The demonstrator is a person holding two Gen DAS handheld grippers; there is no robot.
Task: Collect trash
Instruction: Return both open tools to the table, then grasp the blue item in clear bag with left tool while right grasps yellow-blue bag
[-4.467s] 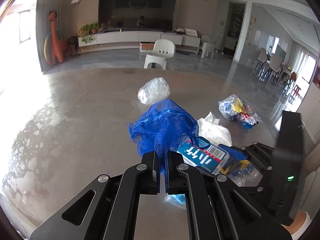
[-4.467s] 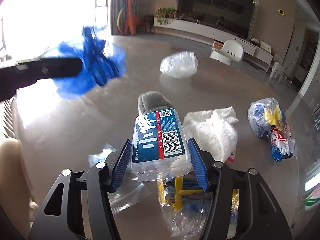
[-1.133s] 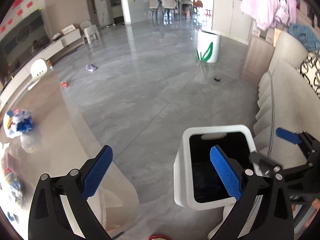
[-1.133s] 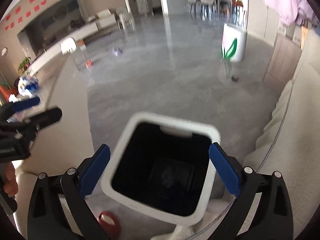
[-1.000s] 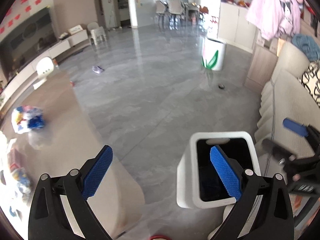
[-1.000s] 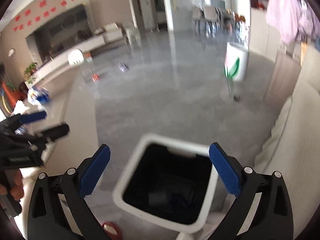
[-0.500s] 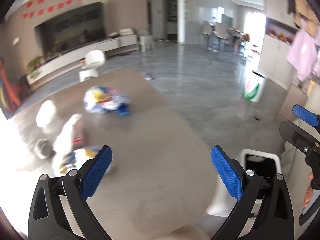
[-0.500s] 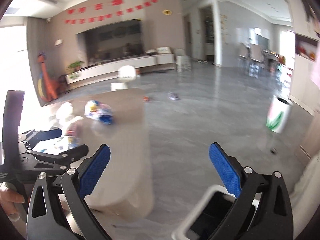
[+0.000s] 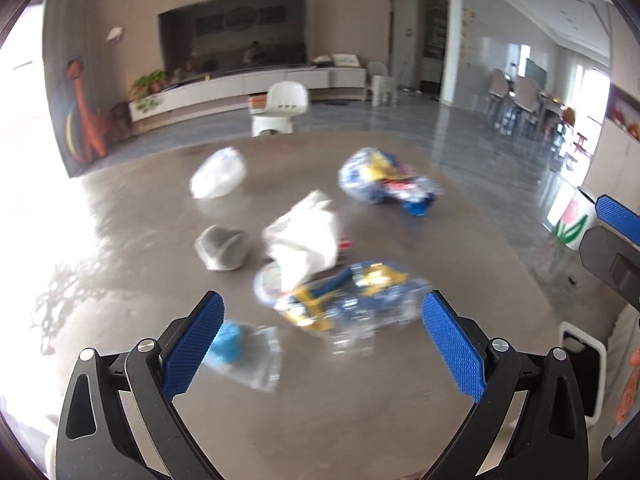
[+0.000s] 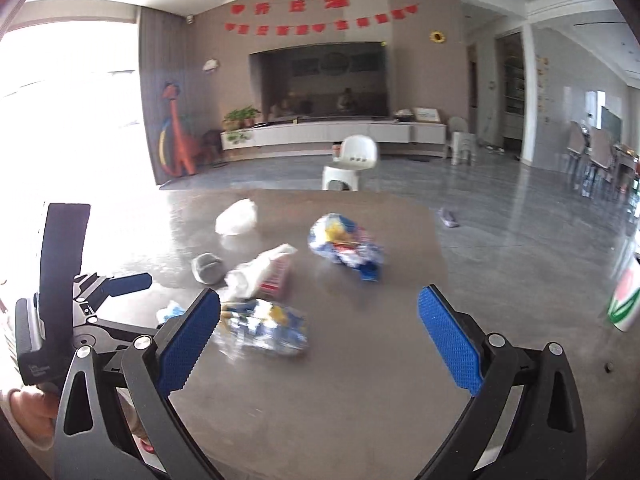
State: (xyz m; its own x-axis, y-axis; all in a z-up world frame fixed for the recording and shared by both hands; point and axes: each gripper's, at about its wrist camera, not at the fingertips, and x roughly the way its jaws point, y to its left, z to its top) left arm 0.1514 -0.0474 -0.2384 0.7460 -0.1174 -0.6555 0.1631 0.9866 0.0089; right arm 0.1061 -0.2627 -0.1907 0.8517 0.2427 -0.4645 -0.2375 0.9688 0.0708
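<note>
Several pieces of trash lie on the brown table (image 9: 360, 420). A blue and yellow clear wrapper (image 9: 352, 300) is nearest my open, empty left gripper (image 9: 320, 344). Behind it are a white crumpled tissue (image 9: 304, 240), a grey wad (image 9: 222, 248), a clear bag (image 9: 218, 178) and a colourful bag (image 9: 384, 184). A clear wrapper with a blue piece (image 9: 240, 348) lies by the left finger. My right gripper (image 10: 318, 338) is open and empty, held back from the same wrapper (image 10: 264, 328), tissue (image 10: 256, 270) and colourful bag (image 10: 344, 246).
The white trash bin (image 9: 582, 368) stands on the floor off the table's right edge. A white pot with a tulip print (image 9: 570, 220) is on the floor to the right. A white stool (image 10: 350, 166) stands beyond the table's far edge.
Both grippers dropped the blue mesh and the bottle into the bin. They have swung from the bin back to face the table, both open and empty.
</note>
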